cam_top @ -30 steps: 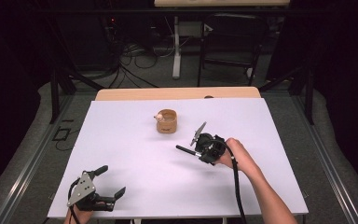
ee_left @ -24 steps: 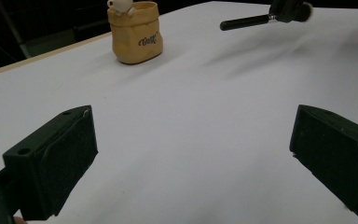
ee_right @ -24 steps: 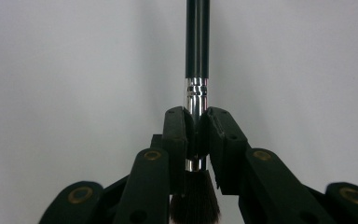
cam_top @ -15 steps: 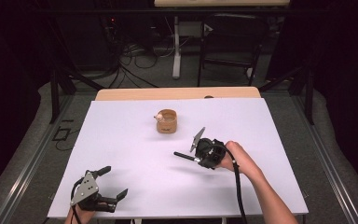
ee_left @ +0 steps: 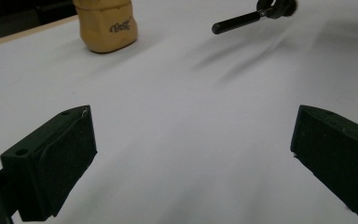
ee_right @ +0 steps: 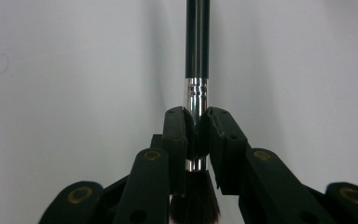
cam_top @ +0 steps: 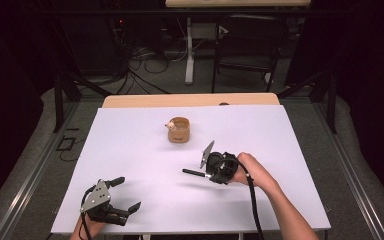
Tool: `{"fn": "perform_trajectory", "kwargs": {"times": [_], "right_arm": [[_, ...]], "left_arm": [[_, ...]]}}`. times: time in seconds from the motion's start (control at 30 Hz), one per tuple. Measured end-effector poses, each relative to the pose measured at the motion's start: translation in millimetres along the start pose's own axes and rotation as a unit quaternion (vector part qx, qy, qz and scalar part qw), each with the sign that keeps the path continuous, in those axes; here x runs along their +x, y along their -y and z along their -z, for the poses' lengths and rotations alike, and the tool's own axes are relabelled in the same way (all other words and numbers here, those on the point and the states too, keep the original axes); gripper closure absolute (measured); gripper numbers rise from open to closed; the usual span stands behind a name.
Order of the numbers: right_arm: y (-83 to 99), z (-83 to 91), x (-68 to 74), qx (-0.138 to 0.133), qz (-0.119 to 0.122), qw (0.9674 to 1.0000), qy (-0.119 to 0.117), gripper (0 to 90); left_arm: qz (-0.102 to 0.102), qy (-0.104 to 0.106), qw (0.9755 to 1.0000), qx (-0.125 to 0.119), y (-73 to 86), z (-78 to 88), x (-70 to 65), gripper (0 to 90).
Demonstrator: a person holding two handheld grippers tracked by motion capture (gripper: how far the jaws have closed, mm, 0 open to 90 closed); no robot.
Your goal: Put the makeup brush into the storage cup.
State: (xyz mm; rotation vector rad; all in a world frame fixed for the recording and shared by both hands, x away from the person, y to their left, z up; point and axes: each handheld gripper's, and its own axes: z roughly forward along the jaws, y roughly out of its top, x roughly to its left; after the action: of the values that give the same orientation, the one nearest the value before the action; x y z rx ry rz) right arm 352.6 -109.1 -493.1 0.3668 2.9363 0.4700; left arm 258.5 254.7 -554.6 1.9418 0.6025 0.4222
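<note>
My right gripper [cam_top: 211,171] is shut on a makeup brush [cam_top: 194,173] just right of the table's middle. Its pads clamp the silver ferrule [ee_right: 196,95]. The black handle [ee_right: 197,42] points away from the jaws and the dark bristles [ee_right: 196,205] lie behind them. In the high view the handle points left, a little above the white sheet. My left gripper [cam_top: 126,194] rests at the near left corner, open, its fingers [ee_left: 51,163] wide apart over bare sheet. The left gripper view also shows the brush handle [ee_left: 237,21] farther off.
A tan cup [cam_top: 179,130] stands beyond the table's middle, with a small pale object [cam_top: 170,125] at its left rim; it also appears as the cup [ee_left: 105,25] in the left gripper view. The white sheet [cam_top: 290,150] covers the table up to a wooden strip [cam_top: 145,101] at the far edge.
My right gripper has drifted slightly toward the near edge with the brush still clamped. The left gripper has barely moved and stays open.
</note>
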Motion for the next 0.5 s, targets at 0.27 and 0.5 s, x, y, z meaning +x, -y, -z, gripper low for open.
{"fn": "perform_trajectory", "kwargs": {"times": [0.27, 0.5], "right_arm": [[-4.4, -2.8, 3.8, 0.001, 0.020, 0.9998, -0.005, 77.7], [-5.7, -2.9, 8.0, 0.004, 0.037, 0.9993, -0.009, 77.7]], "left_arm": [[-0.024, 0.017, 0.9984, 0.049, -18.9, -13.1, 2.5, 0.2], [-0.061, 0.047, 0.9929, 0.091, -40.5, -28.2, 2.7, 0.2]]}}
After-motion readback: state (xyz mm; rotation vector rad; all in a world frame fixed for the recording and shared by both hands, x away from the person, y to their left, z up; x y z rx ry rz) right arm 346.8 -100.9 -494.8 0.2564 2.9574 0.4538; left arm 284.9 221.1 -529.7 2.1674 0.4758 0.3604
